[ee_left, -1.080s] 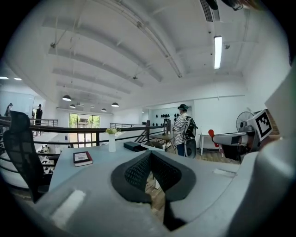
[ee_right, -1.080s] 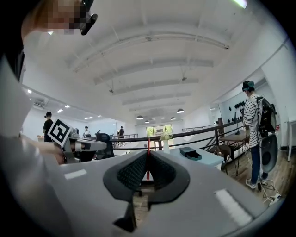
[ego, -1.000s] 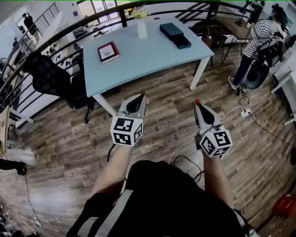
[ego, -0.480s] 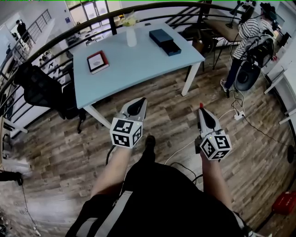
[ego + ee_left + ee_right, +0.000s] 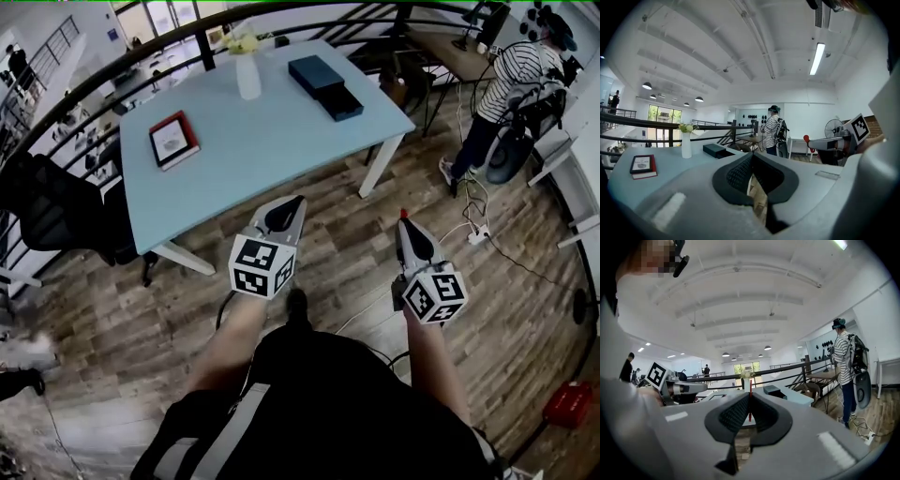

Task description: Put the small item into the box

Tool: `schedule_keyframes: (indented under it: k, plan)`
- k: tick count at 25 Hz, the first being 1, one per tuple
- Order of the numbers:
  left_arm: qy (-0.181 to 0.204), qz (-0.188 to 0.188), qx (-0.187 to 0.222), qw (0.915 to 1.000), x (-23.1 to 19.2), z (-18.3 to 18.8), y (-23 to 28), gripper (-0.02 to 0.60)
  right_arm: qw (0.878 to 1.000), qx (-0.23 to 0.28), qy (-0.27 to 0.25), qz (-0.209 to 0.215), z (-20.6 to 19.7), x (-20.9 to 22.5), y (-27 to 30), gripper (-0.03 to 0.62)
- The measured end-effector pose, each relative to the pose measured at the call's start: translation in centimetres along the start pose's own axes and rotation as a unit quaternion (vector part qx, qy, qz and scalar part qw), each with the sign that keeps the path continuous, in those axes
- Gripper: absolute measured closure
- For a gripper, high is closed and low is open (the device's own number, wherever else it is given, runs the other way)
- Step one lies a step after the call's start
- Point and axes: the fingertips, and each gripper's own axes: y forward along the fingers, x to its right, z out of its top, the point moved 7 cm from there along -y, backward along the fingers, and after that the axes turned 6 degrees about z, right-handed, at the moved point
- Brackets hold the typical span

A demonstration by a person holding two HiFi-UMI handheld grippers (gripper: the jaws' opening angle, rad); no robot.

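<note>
Fingers of the left gripper [image 5: 294, 204] are pressed together, empty. Those of the right gripper [image 5: 404, 223] pinch the small item [image 5: 750, 401], a thin red stick, upright at their tips. The step looks like approach; next comes reaching across the smooth pale-blue tabletop [image 5: 272, 141] to the dark, flat, rectangular box [image 5: 319, 73].

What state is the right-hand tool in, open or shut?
Shut. The right gripper view shows the right tool with its jaws closed on a thin red item, whose tip sticks out past them.
</note>
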Motion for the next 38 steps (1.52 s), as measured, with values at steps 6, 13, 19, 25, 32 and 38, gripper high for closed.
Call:
schedule_keyframes:
  k: [6, 13, 19, 25, 32, 38]
  plan:
    - [-0.001, 0.006, -0.014, 0.9999, -6.6, 0.6, 5.2, 0.574, 1.0, -0.012, 0.0, 0.023, 0.2, 0.8, 9.1, 0.582]
    - [-0.008, 0.001, -0.022, 0.9997, -12.6, 1.0, 9.4, 0.575, 0.999, -0.022, 0.008, 0.027, 0.4, 0.7, 16.1, 0.582]
    - [-0.015, 0.009, -0.01, 0.9998, -15.8, 2.1, 11.8, 0.575, 0.999, -0.023, 0.002, 0.032, 1.8, 1.6, 19.6, 0.582]
    - [-0.021, 0.013, -0.004, 0.9997, -17.4, 2.8, 13.7, 0.574, 0.999, -0.027, -0.001, 0.038, 2.2, 2.9, 22.2, 0.582]
    - [-0.026, 0.027, -0.019, 0.9991, -19.7, 2.8, 18.8, 0.574, 0.998, -0.027, 0.011, 0.052, 2.6, 7.3, 27.4, 0.582]
    - [-0.025, 0.051, -0.033, 0.9979, -20.5, 3.8, 26.0, 0.575, 0.997, -0.023, 0.026, 0.069, 3.4, 14.4, 32.5, 0.582]
